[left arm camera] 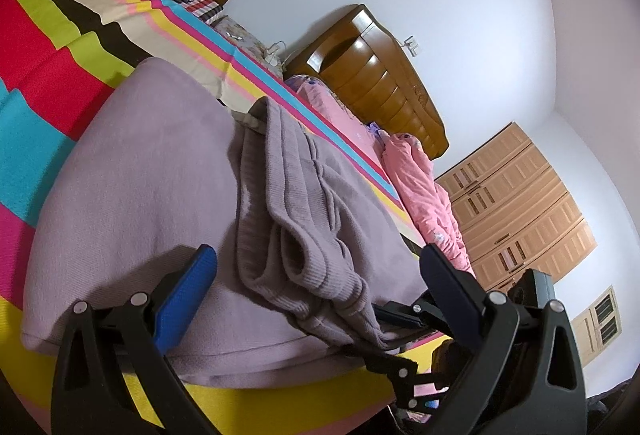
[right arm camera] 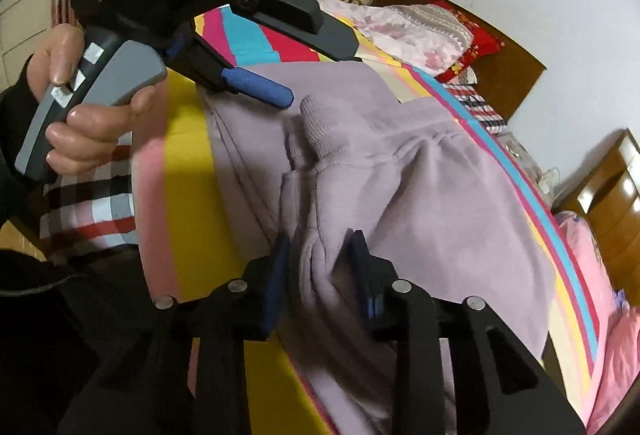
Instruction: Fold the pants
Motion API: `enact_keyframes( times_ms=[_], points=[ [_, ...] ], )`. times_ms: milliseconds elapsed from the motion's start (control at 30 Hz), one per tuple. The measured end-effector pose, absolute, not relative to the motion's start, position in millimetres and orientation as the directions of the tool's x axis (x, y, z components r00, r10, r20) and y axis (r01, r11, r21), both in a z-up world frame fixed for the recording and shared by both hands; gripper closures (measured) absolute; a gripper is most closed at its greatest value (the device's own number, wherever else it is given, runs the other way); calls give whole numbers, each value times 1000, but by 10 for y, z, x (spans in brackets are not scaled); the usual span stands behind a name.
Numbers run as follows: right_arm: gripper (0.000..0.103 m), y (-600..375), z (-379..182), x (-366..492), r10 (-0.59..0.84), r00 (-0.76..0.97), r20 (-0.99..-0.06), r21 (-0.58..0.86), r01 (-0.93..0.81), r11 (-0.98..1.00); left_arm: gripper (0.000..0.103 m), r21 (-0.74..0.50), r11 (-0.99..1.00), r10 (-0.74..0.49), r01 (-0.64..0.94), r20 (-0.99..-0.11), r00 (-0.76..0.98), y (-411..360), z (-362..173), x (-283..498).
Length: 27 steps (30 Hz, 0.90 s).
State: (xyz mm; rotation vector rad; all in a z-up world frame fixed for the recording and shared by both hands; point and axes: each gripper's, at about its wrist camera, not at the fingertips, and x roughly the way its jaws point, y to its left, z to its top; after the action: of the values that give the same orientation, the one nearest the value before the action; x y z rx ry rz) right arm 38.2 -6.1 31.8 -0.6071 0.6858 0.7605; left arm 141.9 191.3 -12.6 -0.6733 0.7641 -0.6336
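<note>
Lilac pants (left arm camera: 152, 171) lie folded over on the striped bed sheet (left arm camera: 36, 47), with their ribbed cuffs (left arm camera: 304, 235) bunched on top. My left gripper (left arm camera: 318, 255) is open wide above those cuffs, nothing touching its blue pads. In the right wrist view a hand holds that left gripper (right arm camera: 320, 79) over the pants' far end. My right gripper (right arm camera: 320, 245) is shut on a gathered fold of the pants (right arm camera: 432, 195) near the ribbed band (right arm camera: 316, 123); the fabric fills the gap between its fingers.
Pink bedding (left arm camera: 420, 187) lies along the bed's far side. Behind it stand a wooden nightstand (left arm camera: 376, 83) and a wardrobe (left arm camera: 516, 203). Pillows (right arm camera: 420, 35) are piled at the headboard. The person's plaid clothing (right arm camera: 92, 211) is at the bed edge.
</note>
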Motion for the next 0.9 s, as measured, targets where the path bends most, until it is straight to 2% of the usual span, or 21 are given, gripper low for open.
enact_keyframes(
  times_ms=[200, 300, 333, 367, 533, 767, 900],
  points=[
    [76, -72, 324, 412, 414, 531, -739, -225, -774, 592, 2, -748, 607, -730, 270, -389, 563, 1940, -137, 1409],
    [76, 0, 272, 315, 376, 586, -717, -312, -754, 578, 2, -748, 609, -728, 264, -396, 560, 1939, -136, 1422],
    [84, 18, 274, 287, 366, 606, -707, -338, -744, 577, 2, -748, 611, -727, 257, -402, 557, 1936, -131, 1432],
    [88, 5, 304, 287, 370, 613, -698, -331, -735, 592, 2, -751, 611, -726, 253, -404, 556, 1940, -132, 1425],
    [90, -337, 652, 460, 491, 606, -626, -121, -697, 707, 2, -804, 559, -748, 200, -386, 540, 2030, -45, 1483],
    [90, -407, 776, 438, 503, 638, -583, -130, -684, 717, 2, -898, 393, -877, 197, -302, 374, 1800, 78, 1846],
    [90, -412, 753, 393, 504, 645, -575, -136, -682, 718, 2, -881, 461, -870, 108, -425, 251, 1476, -24, 2259]
  ],
)
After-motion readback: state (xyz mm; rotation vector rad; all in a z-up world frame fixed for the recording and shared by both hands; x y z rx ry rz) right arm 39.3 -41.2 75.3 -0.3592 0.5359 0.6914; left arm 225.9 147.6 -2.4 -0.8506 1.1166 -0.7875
